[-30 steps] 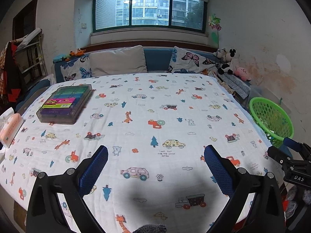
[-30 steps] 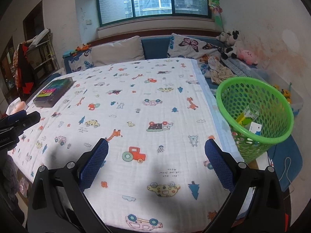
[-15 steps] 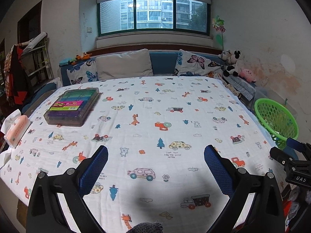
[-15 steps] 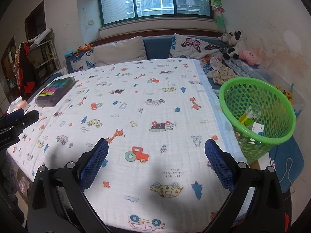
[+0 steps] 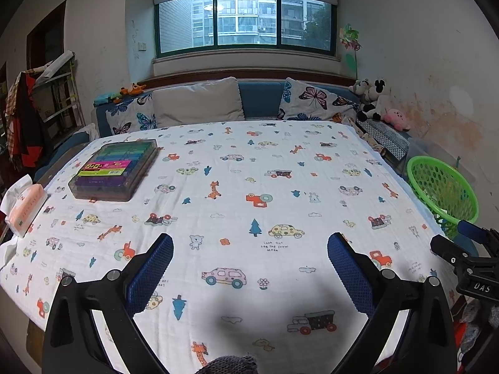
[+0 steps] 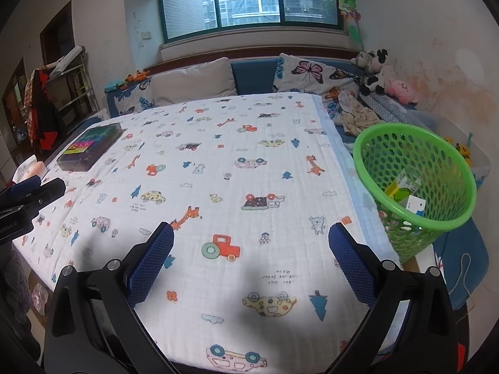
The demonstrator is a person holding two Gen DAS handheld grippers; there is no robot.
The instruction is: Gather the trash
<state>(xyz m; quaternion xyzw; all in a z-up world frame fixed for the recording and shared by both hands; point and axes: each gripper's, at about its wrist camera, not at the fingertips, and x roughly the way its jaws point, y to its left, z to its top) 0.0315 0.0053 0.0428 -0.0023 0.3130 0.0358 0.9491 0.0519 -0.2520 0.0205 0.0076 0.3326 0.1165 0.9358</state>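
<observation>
Both tongs are pulling back and rising from the printed tablecloth (image 5: 249, 168). The left gripper (image 5: 250, 269) and right gripper (image 6: 251, 257) are hanging wide apart, gripping nothing. The trash cartons (image 6: 405, 191) are lying in the green basket (image 6: 371, 143), right of the right gripper, so collecting looks finished.

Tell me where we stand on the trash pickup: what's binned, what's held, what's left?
Done: small cartons already lie inside the green basket beside the table. In hand: nothing; the left gripper and right gripper are both open and empty above the printed cloth. Left: no loose trash shows on the cloth; only a marker case and a tissue pack remain, likely keepers.
</observation>
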